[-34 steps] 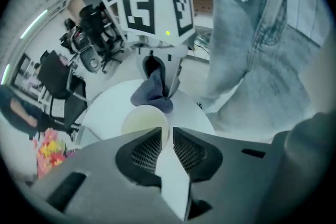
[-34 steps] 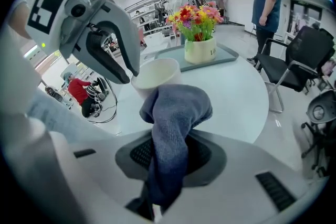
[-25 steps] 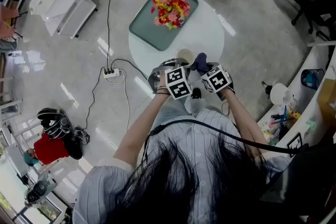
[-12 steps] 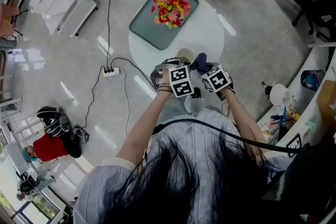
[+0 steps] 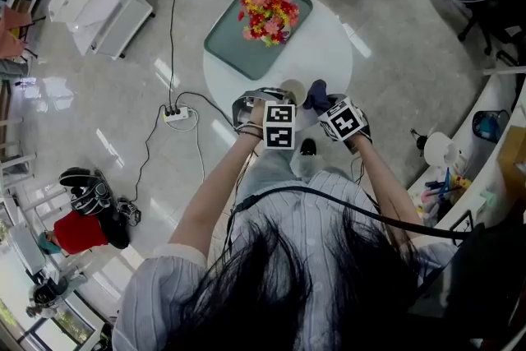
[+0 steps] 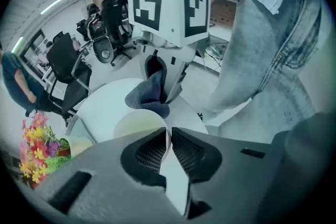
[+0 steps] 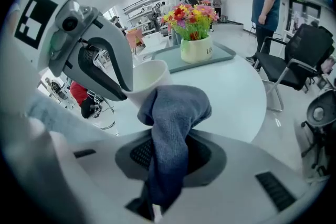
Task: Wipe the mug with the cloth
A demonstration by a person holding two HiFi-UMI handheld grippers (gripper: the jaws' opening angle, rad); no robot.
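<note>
The left gripper (image 6: 169,139) is pinching the cream mug (image 6: 137,124) by its wall between nearly closed jaws, presenting the rim at the near edge of the round white table (image 5: 329,45); the right gripper (image 7: 169,160) is clamping the blue cloth (image 7: 176,113), its bunched end pressing the lip for wiping; the mug's base and handle are hiding, so lifted or resting, I cannot tell.
</note>
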